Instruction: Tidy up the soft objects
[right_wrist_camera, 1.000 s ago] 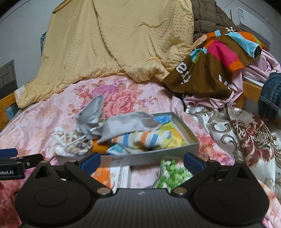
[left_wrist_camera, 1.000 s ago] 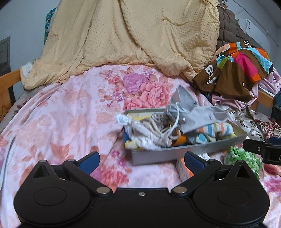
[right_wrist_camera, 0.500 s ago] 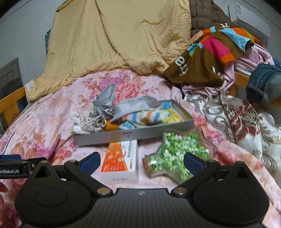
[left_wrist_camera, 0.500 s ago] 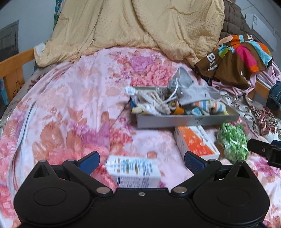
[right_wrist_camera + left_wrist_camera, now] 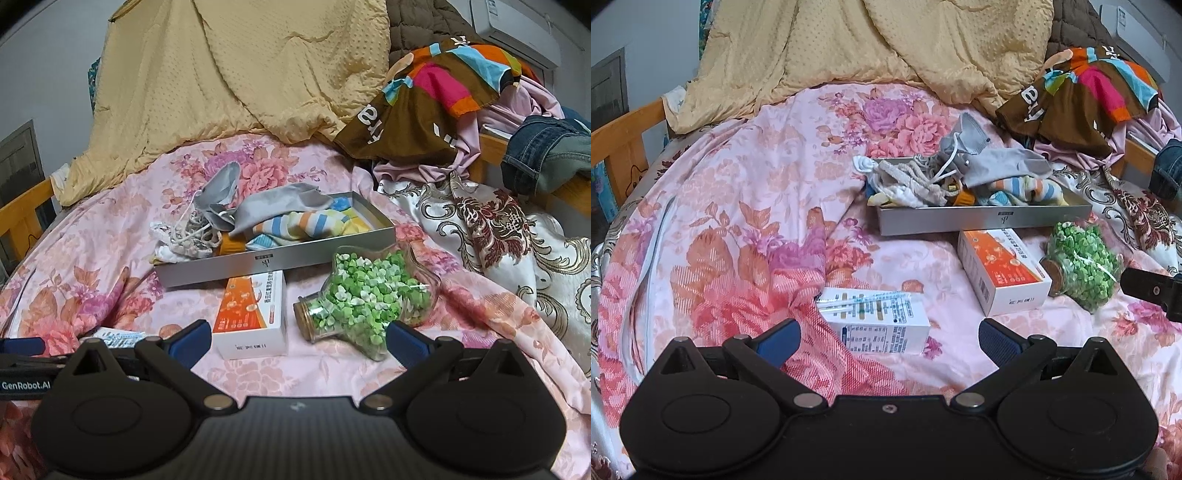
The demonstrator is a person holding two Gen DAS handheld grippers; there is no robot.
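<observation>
A grey tray [image 5: 982, 218] [image 5: 236, 266] on the floral bedspread holds soft items: a grey cloth [image 5: 1001, 168] [image 5: 280, 203], a striped sock [image 5: 1027, 190] [image 5: 295, 225] and a knitted cream piece [image 5: 905, 181] [image 5: 184, 236]. My left gripper [image 5: 888, 338] is open and empty, back from the tray, just above a white-and-blue box [image 5: 875, 317]. My right gripper [image 5: 297, 339] is open and empty, in front of an orange-and-white box [image 5: 255, 314] [image 5: 1004, 273] and a star-shaped jar of green paper stars [image 5: 365, 299] [image 5: 1082, 271].
A yellow quilt [image 5: 871, 48] [image 5: 236, 74] is piled at the back. A brown multicolour garment [image 5: 1075, 96] [image 5: 428, 103], pink clothes, jeans [image 5: 546, 147] and a gold-patterned fabric [image 5: 498, 229] lie at the right. A wooden bed rail [image 5: 620, 147] runs along the left.
Both grippers have pulled back and risen from the tray. The two boxes and the jar have come into view in front of it. Both stay open.
</observation>
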